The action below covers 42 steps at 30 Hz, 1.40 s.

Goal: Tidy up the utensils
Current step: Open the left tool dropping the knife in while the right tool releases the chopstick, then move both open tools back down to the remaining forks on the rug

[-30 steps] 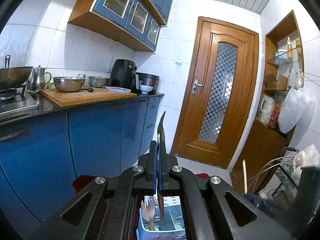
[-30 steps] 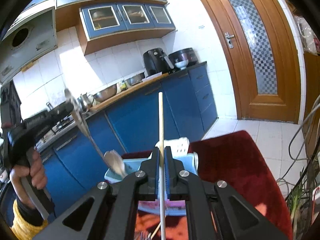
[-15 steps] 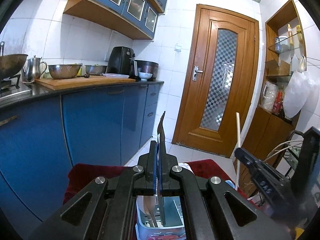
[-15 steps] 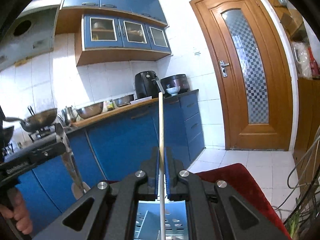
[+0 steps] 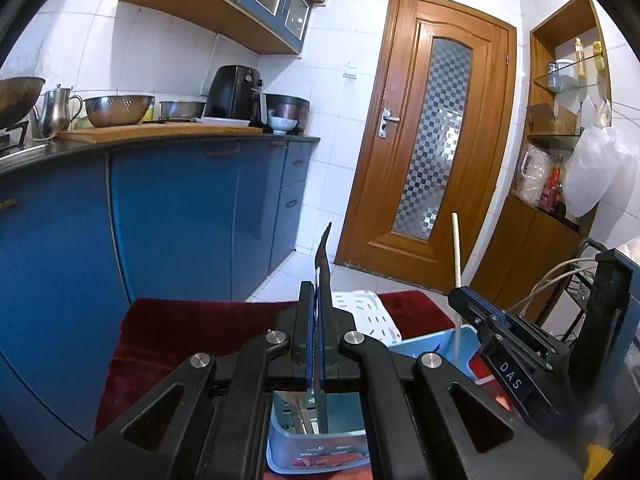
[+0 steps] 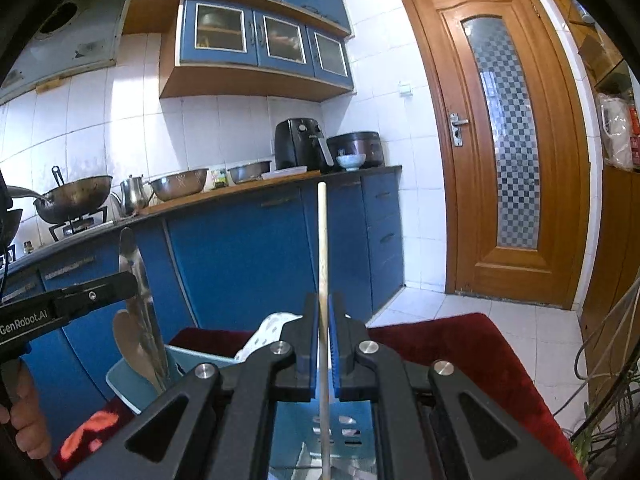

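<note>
My left gripper (image 5: pixel 316 312) is shut on the handle of a metal spoon (image 5: pixel 323 260). The spoon stands upright, and its lower end reaches down into the blue utensil basket (image 5: pixel 436 344). In the right wrist view the same spoon (image 6: pixel 134 264) rises from the basket (image 6: pixel 120 380) beside a wooden spoon (image 6: pixel 124 332), held by the left gripper (image 6: pixel 128 280). My right gripper (image 6: pixel 323 308) has an upright wooden chopstick (image 6: pixel 322 240) between its jaws, which are opening. A thin gap shows beside the stick, whose lower end stands in the basket.
The basket rests on a dark red cloth (image 5: pixel 180 328), with a white perforated insert (image 5: pixel 360 308) at its far side. Blue kitchen cabinets (image 5: pixel 180 220) stand behind on the left. A wooden door (image 5: pixel 432 140) is ahead, and wires and a rack (image 5: pixel 580 280) are on the right. A hand (image 6: pixel 20 412) grips the left tool.
Both grippers have come down toward the basket. The spoon and the chopstick have sunk deeper into it. The right wrist view has rolled level.
</note>
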{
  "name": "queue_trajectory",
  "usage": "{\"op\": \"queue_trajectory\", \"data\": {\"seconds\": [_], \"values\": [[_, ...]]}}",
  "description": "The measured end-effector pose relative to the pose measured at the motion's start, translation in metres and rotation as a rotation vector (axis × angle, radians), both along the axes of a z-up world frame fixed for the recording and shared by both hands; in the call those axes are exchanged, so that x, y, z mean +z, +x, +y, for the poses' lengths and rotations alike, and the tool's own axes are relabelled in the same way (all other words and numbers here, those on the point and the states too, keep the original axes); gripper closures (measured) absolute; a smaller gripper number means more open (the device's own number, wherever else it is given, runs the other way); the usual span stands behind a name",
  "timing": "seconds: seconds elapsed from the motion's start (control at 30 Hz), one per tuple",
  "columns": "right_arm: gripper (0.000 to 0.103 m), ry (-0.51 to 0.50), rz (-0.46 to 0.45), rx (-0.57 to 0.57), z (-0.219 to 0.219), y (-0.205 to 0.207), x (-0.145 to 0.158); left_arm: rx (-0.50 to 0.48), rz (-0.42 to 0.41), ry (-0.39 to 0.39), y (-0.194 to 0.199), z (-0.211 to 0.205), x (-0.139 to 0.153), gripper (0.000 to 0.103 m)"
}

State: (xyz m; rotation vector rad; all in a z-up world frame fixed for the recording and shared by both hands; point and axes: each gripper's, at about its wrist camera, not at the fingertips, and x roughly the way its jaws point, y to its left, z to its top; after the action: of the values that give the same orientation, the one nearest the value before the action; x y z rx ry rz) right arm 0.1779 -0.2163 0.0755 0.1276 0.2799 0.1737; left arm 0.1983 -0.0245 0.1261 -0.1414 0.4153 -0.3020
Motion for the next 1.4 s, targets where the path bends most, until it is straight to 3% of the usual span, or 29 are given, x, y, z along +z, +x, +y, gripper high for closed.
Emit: {"op": "queue_trajectory", "data": {"seconds": [0.03, 0.1, 0.13, 0.27, 0.4, 0.43, 0.97, 1.4], "values": [[0.09, 0.01, 0.005, 0.001, -0.002, -0.001, -0.001, -0.002, 0.007, 0.004, 0.0, -0.001, -0.002, 0.103], [0.071, 0.04, 0.013, 0.008, -0.005, -0.002, -0.002, -0.004, 0.018, 0.011, 0.0, -0.002, -0.005, 0.103], [0.07, 0.056, 0.015, 0.013, -0.007, -0.004, -0.003, -0.007, 0.025, 0.014, -0.001, -0.003, -0.007, 0.103], [0.07, 0.062, 0.016, 0.016, -0.009, -0.009, 0.0, -0.016, 0.039, 0.025, -0.003, -0.006, -0.009, 0.103], [0.07, 0.071, 0.004, 0.02, -0.011, -0.017, 0.005, -0.024, 0.034, 0.025, -0.009, -0.006, -0.006, 0.081], [0.07, 0.075, 0.0, 0.021, -0.012, -0.02, 0.007, -0.025, 0.03, 0.025, -0.011, -0.006, -0.005, 0.081], [0.07, 0.126, 0.046, 0.086, -0.014, -0.082, 0.033, -0.026, 0.041, 0.036, -0.066, 0.005, 0.012, 0.076], [0.07, 0.147, 0.115, 0.111, -0.005, -0.138, 0.02, -0.019, 0.112, 0.039, -0.12, 0.017, -0.004, 0.075]]}}
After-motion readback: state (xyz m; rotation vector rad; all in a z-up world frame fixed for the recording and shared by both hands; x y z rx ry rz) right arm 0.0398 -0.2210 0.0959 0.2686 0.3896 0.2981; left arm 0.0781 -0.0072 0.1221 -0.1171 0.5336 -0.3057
